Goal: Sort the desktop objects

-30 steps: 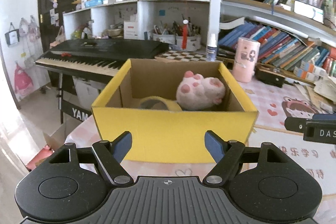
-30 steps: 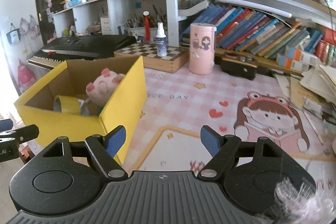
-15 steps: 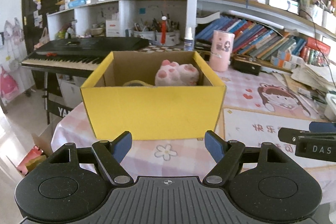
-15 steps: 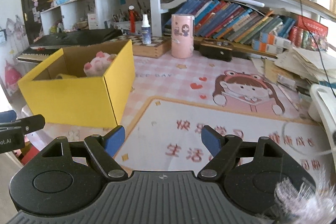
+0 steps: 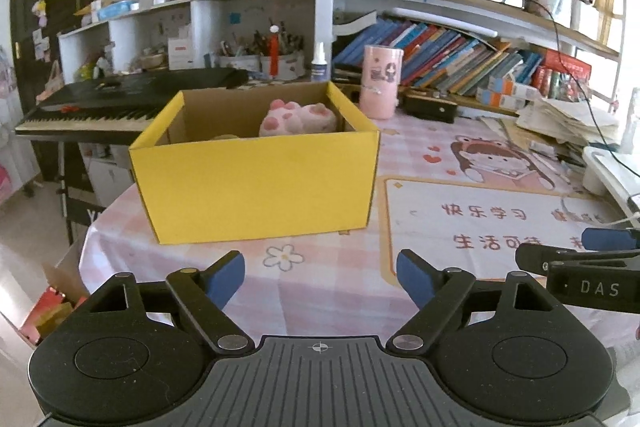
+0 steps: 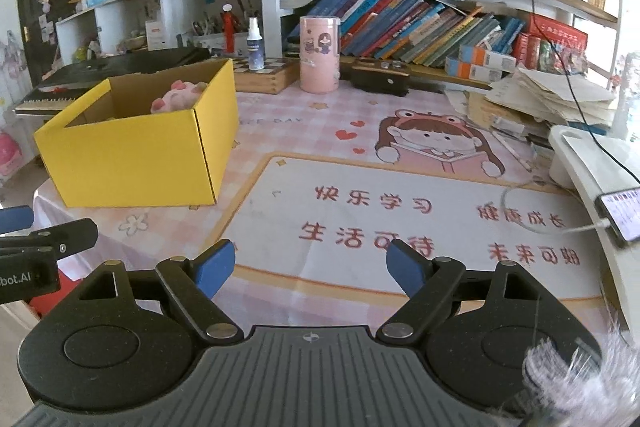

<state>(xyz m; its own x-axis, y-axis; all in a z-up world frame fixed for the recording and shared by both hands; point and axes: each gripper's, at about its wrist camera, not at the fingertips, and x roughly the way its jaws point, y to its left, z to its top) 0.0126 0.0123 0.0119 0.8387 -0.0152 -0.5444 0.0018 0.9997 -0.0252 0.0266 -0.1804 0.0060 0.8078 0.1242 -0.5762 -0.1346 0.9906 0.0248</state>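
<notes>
Yellow box sits on the pink checked tablecloth near the table's left edge, open top up, its long side running across the left wrist view and facing that camera; in the right wrist view it stands at the left, one corner turned toward the lens. Inside, against the far right part, a pink-and-white plush paw with toe pads facing up and forward; a pale rounded thing just beside it is mostly hidden by the front wall. Left gripper held over the cloth short of the box, jaws spread wide and just been opening, nothing between them. Right gripper over the printed desk mat, jaws likewise spread, just been opening, empty. Mat carries red Chinese lines: "快乐学习", "生活可待", "未来可期"; one more line partly hidden by a cable. The right gripper's side shows "DAS" in the left view; the left gripper's side shows "bot.AI" in the right view. Pink cylinder tin with a cartoon girl stands upright at the back, well apart from the box. Phone lit, on a white stand at right.
</notes>
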